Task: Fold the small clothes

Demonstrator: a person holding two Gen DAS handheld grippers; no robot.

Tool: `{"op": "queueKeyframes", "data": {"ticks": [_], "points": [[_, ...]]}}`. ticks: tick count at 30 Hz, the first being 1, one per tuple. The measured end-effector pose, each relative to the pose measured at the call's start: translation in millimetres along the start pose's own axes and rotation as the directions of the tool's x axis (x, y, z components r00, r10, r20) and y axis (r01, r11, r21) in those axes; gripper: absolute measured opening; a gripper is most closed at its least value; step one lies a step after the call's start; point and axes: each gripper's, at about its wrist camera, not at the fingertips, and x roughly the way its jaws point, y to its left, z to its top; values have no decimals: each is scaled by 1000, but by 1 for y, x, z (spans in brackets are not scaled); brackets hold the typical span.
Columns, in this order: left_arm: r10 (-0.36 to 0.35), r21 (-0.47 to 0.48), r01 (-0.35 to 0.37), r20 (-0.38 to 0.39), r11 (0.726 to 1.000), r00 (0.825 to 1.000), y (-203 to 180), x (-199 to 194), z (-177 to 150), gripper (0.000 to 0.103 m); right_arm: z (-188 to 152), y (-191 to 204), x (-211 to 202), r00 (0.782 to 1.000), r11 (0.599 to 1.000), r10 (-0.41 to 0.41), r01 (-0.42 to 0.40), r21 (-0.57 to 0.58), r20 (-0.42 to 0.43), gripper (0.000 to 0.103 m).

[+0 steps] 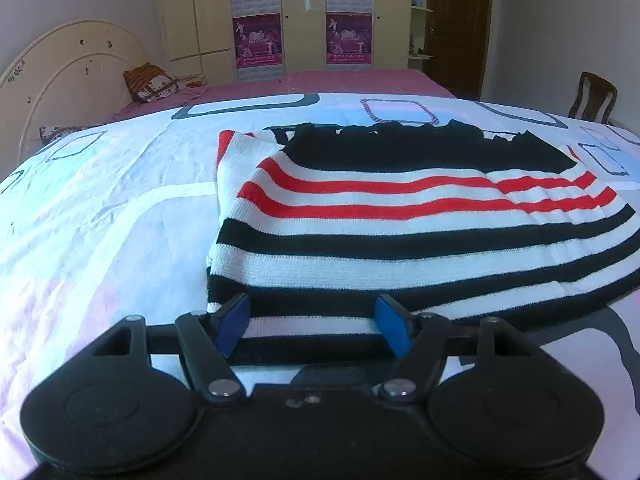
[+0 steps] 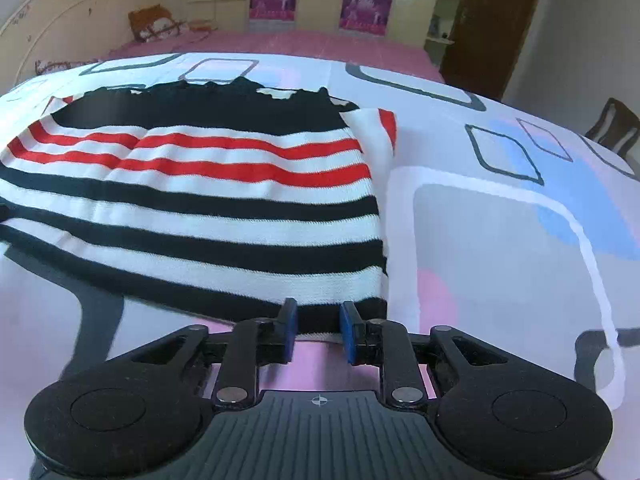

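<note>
Lying on a bed is a stripy top (image 1: 420, 220), folded and flat on a bedspread (image 1: 100, 220) that is white with pink, blue and grey squares. The top has black, white and red stripes, and its far part is all black.

On the left side sits the left gripper (image 1: 314, 326). Its two blue pads (image 1: 234, 330) stand wide apart. The near edge of the top, by its left corner, lies between them. The pads do not squeeze it. So these tongs are open.

Going to the right, the top runs across the middle of the bedspread. A white sleeve with a red band pokes out at the far left corner in the left view.

At the right corner of the top's near edge is the right gripper (image 2: 318, 334). Its blue pads (image 2: 289, 332) are close together, with a small gap. The black hem of the top (image 2: 200, 200) goes into that gap. I cannot tell if the pads pinch the cloth or just sit beside it.

Far behind, at the left, is a cream headboard (image 1: 60, 80) with a pillow (image 1: 150, 82) near it. A yellow wardrobe (image 1: 200, 20) with pink posters (image 1: 256, 12) is in the middle. A dark wooden door (image 1: 460, 20) comes next, and a brown chair (image 1: 594, 96) is at the far right.
</note>
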Motion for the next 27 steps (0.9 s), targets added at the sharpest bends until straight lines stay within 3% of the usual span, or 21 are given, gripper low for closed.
{"op": "queueKeyframes", "data": {"ticks": [2,4,16,17,25,27], "points": [[3,2,-3,2,1000,1000,-1,0,-1,70,3,-4,-6,999,999,10,-12,40,50,22],[2,1,-2,3,1000,1000,0,0,-1,70,-2,-5,8,1000,999,11,-10,38,-25,22],[-9,-5,9,-2,1000,1000,3,0,-2,70,-17,0,-13,1000,1000,13,-13,-6,-8,22],[-16,-10,16,-3,1000,1000,5,0,-2,70,-12,-4,4,1000,1000,15,-16,-9,-9,22],[-31,-5,31,-31,1000,999,7,2,3,70,-10,-5,7,999,999,25,-25,-31,-21,22],[-33,-45,31,-45,999,998,11,-6,8,69,-8,-4,7,999,999,23,-24,-33,-29,22]]}}
